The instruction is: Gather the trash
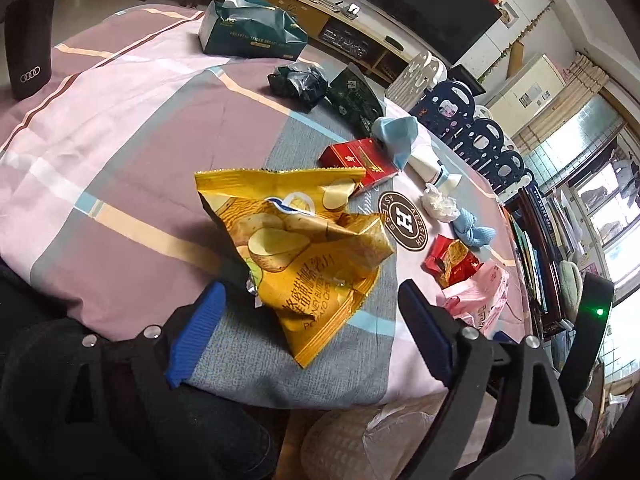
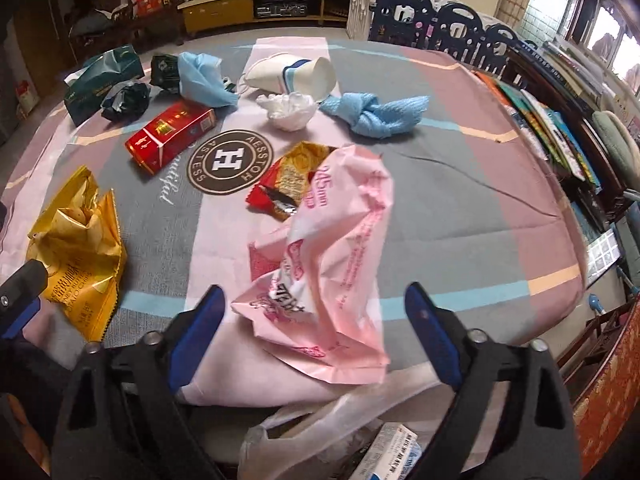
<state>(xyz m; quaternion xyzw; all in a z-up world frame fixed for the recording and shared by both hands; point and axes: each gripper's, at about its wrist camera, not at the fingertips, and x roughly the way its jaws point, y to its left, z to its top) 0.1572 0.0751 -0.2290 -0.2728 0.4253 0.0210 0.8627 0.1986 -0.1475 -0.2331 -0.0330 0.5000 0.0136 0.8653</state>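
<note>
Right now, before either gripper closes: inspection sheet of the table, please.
Surface: table under a pink, grey and mauve patterned cloth with a round H logo.
Job's things: yellow chip bag between the left fingers; pink wrapper between the right ones; red snack wrapper under the pink one's far edge; red carton; white crumpled tissue; tipped paper cup; clear bag below the table edge.
Clutter: green tissue pack, black tumbler, knotted blue cloth.
Grippers: left gripper open; right gripper open; neither presses its item.
Cables: nothing seen.
Surroundings: TV cabinet, playpen fence.
</note>
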